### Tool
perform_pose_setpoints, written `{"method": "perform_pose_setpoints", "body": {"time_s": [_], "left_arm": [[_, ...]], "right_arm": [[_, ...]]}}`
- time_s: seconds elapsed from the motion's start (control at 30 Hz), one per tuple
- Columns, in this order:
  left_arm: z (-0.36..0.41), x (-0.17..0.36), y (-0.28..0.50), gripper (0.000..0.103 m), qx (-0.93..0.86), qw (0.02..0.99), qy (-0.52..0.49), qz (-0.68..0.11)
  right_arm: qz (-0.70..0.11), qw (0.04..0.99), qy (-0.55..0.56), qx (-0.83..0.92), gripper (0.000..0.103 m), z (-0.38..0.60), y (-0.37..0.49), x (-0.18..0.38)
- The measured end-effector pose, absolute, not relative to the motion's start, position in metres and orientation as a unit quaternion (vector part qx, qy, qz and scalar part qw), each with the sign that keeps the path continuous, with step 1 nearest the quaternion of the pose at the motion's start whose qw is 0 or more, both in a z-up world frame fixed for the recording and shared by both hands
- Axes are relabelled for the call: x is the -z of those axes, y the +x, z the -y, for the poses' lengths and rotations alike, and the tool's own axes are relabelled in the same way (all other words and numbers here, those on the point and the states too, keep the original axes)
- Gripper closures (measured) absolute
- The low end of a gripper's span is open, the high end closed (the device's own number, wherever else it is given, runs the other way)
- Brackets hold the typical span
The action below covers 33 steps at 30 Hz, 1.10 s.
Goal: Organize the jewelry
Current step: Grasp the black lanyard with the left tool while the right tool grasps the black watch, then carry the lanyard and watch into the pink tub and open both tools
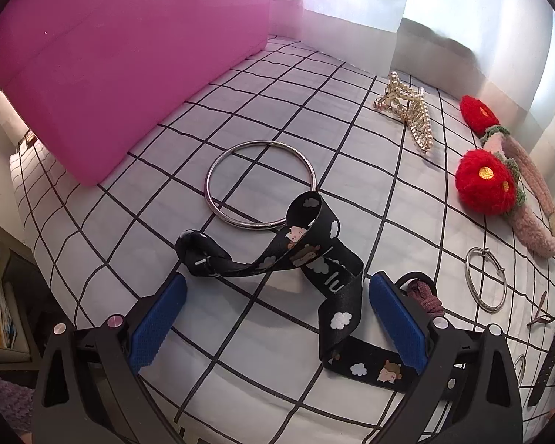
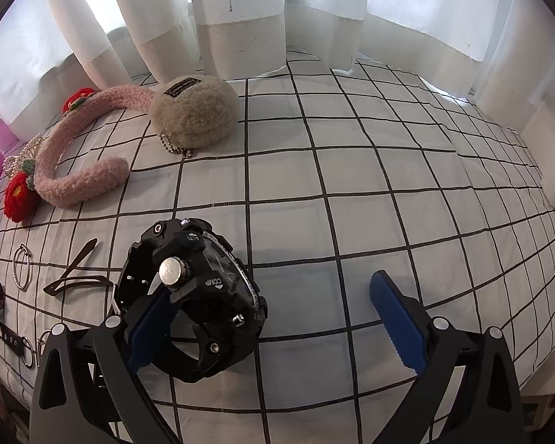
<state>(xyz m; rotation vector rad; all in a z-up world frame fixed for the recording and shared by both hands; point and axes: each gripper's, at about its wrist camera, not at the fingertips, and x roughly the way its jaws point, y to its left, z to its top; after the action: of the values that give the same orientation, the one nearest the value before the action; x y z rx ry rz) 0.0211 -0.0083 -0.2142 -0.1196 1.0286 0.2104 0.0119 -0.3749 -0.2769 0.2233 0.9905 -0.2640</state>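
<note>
My left gripper (image 1: 277,318) is open over the checked cloth (image 1: 240,318). A black lanyard (image 1: 314,259) with cloud prints lies between its fingers, looped through a large silver ring (image 1: 211,185). A pink box (image 1: 122,59) stands behind. My right gripper (image 2: 270,325) is open. A black sports watch (image 2: 199,296) stands on its side against the left finger (image 2: 144,329); I cannot tell if it touches. The right finger (image 2: 396,322) is well apart from it.
A pearl hair claw (image 1: 407,111), a pink fuzzy headband with red flowers (image 1: 488,181) (image 2: 77,170), a small silver bangle (image 1: 484,285), a beige fuzzy pouch (image 2: 192,111), a dark hairpin (image 2: 74,273) and a studded strap (image 2: 11,340) lie around. White curtains (image 2: 240,18) hang behind.
</note>
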Motion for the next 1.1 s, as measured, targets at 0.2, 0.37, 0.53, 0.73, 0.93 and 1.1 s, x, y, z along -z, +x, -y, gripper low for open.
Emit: {"method": "perform_pose_setpoints", "body": {"time_s": [0.2,0.37,0.53,0.73,0.93,1.1], "left_arm": [[0.020,0.208,0.008,0.035,-0.090,0.877,-0.050,-0.470],[0.024,0.202,0.004,0.078,-0.090,0.880,-0.048,-0.464],[0.020,0.201,0.004,0.098,-0.088,0.878,-0.048,-0.467],[0.016,0.191,-0.002,0.099,-0.085,0.883,-0.041,-0.459],[0.016,0.169,-0.006,0.099,-0.076,0.892,-0.039,-0.444],[0.018,0.150,-0.007,0.099,-0.064,0.897,-0.040,-0.436]], "right_arm": [[-0.475,0.867,0.098,0.114,0.008,0.374,0.015,0.277],[-0.472,0.871,0.095,0.099,0.012,0.372,0.014,0.275],[-0.456,0.884,0.086,0.060,0.058,0.357,0.009,0.266],[-0.454,0.884,0.092,0.053,0.071,0.359,0.008,0.264],[-0.452,0.885,0.102,0.047,0.072,0.362,0.001,0.261],[-0.440,0.891,0.101,0.045,0.072,0.363,-0.005,0.249]]}}
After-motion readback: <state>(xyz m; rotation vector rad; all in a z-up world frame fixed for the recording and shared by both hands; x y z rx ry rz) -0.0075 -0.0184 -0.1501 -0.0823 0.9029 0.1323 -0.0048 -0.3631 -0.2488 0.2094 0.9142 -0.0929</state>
